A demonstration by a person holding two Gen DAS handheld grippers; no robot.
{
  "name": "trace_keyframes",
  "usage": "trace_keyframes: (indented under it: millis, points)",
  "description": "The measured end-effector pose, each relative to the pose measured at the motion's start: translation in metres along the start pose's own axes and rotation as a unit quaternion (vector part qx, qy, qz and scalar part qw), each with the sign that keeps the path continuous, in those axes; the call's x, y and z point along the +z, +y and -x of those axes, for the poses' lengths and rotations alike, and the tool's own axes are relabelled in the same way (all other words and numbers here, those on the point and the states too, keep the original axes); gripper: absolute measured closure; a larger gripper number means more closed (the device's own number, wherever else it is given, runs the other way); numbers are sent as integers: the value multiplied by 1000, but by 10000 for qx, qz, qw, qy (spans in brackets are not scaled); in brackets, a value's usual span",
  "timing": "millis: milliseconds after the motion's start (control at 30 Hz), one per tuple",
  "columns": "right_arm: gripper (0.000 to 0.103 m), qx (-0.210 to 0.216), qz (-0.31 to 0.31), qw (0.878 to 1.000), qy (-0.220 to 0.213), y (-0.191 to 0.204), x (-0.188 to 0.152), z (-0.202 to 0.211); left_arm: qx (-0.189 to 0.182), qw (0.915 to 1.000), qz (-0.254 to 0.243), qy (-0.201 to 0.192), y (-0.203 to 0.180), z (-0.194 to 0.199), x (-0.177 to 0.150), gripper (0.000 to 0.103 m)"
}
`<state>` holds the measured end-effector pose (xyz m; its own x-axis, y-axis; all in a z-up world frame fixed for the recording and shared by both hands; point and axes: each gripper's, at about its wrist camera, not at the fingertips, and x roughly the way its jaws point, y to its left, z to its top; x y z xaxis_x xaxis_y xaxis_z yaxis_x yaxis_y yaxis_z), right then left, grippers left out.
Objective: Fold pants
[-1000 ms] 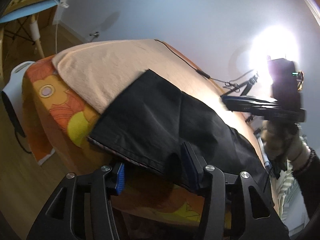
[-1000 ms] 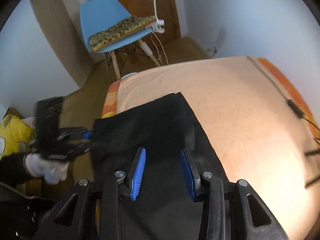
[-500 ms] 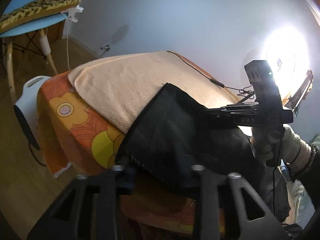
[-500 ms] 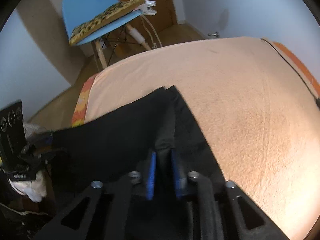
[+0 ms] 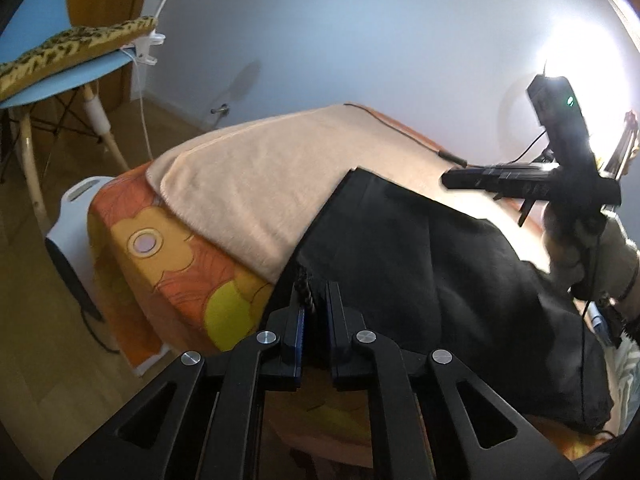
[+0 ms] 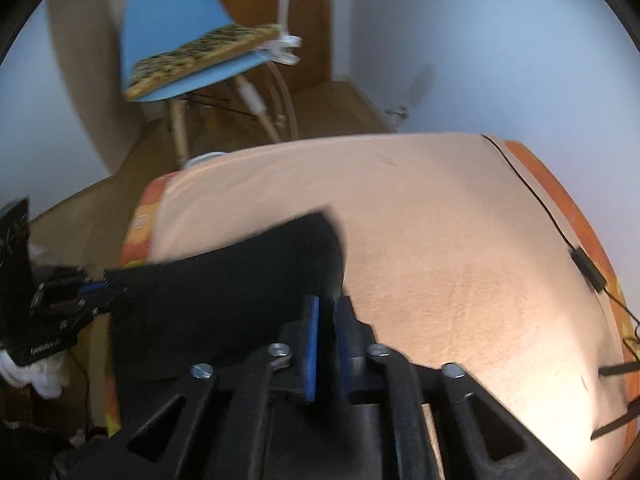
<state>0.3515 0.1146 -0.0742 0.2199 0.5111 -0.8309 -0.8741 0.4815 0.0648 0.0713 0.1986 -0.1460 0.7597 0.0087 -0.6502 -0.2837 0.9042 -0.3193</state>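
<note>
Black pants (image 5: 440, 256) lie on a peach blanket (image 5: 256, 176) over a bed with an orange flowered cover (image 5: 168, 264). My left gripper (image 5: 314, 304) is shut on the near edge of the pants at the bed's side. My right gripper (image 6: 328, 320) is shut on the far edge of the pants (image 6: 224, 292), lifted a little over the blanket (image 6: 440, 240). The right gripper also shows in the left wrist view (image 5: 452, 178), and the left gripper in the right wrist view (image 6: 88, 288).
A blue chair (image 6: 176, 40) with a leopard cushion stands past the bed's end on a wooden floor. A white heater (image 5: 76, 224) sits by the bed corner. A black cable (image 6: 560, 224) runs along the far edge. A bright lamp (image 5: 580, 52) glares at right.
Both grippers closed on the edges of the pants. The pants' end has been drawn back along the blanket, uncovering more of it.
</note>
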Motion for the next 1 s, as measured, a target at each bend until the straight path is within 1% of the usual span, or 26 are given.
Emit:
trace_keyframes:
  millis: [100,167,233,300,333,400,467,500,567,633,733,833,933,967,1000]
  points:
    - [71,120,-275,9994,-153,-18,-4,14,199,9994,-286,-61,-4,8,-2,91]
    - [69,151,-361,9991,-142,-31,-11,25,220,9991,-345,-75,-5,12,-1,91]
    - [69,47,-451,9989,-114,-50,-30,43,278,9988,-397,-63,-7,15,-2,88]
    - [68,261,-659,9975,-13,-67,-47,54,291,9987,-417,28,-6,10,-2,88]
    - [67,278,-728,9970,31,-73,-56,56,328,9987,-389,88,-3,6,-1,86]
    - [67,77,-794,9966,190,-82,-72,60,411,9984,-372,126,0,3,-1,85]
    - [67,-59,-916,9955,220,-90,-92,74,557,9979,-313,95,5,3,0,78]
    - [67,-88,-993,9949,170,-92,-98,82,625,9978,-232,66,10,6,2,76]
    - [67,-138,-1225,9924,-42,-100,-116,112,650,9978,-144,21,13,13,4,76]
    - [67,-312,-1337,9904,-181,-102,-132,139,672,9976,-183,-36,13,20,6,76]
    - [65,-590,-1592,9848,-376,-106,-159,186,577,9978,-312,-112,4,32,11,75]
    - [63,-842,-1852,9774,-582,-105,-186,230,386,9979,-503,-151,-13,40,16,75]
    - [60,-1127,-2097,9691,-652,-104,-219,268,129,9973,-716,-134,-33,43,20,75]
    - [57,-1233,-2212,9651,-666,-102,-232,280,50,9969,-771,-119,-39,43,20,74]
    - [54,-1308,-2319,9615,-687,-100,-245,290,-58,9965,-823,-97,-46,43,21,70]
